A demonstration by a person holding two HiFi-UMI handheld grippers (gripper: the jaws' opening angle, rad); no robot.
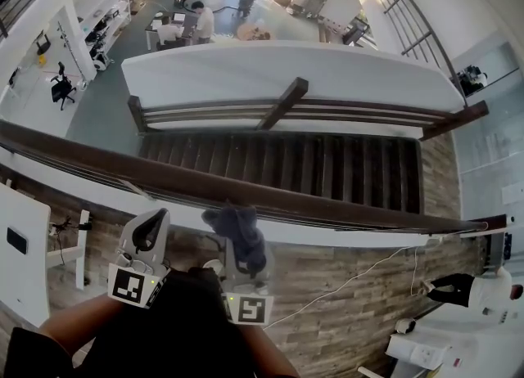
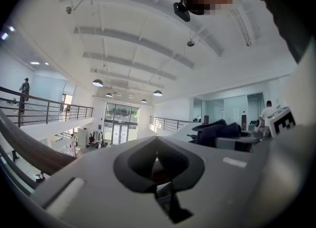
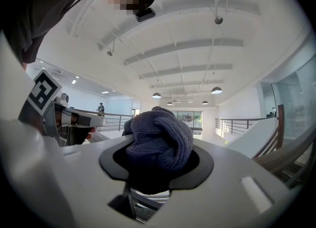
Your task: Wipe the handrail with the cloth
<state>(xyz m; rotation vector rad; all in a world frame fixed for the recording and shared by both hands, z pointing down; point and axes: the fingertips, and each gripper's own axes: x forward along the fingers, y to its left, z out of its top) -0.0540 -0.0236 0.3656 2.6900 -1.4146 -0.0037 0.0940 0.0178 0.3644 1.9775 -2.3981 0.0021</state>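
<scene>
1. Right tool is clenched on the cloth. The right gripper view shows the cloth bunched between the jaws and bulging out past the tips.
2. Left tool has its jaws together with nothing in them. The left gripper view agrees: only the closed tool and the hall behind it.
3. Key relation: the handrail lies just ahead of the cloth, on the far side of both tools. Its long axis runs left to right across the head view, dropping slightly toward the right.
4. The right tool is the one carrying the cloth, so in my judgement the wipe is its job: push forward onto the rail, then travel along that axis. The left tool sits just beside it, equally near the rail.
5. Hard to make out: the cloth's top overlaps the rail's near edge in the head view, but I can't tell whether they're touching or merely close.
6. Both gripper views point up at the ceiling (no help on contact). Each only catches the rail at the frame's side.
7. The rail's left end is cut off by the frame.
</scene>
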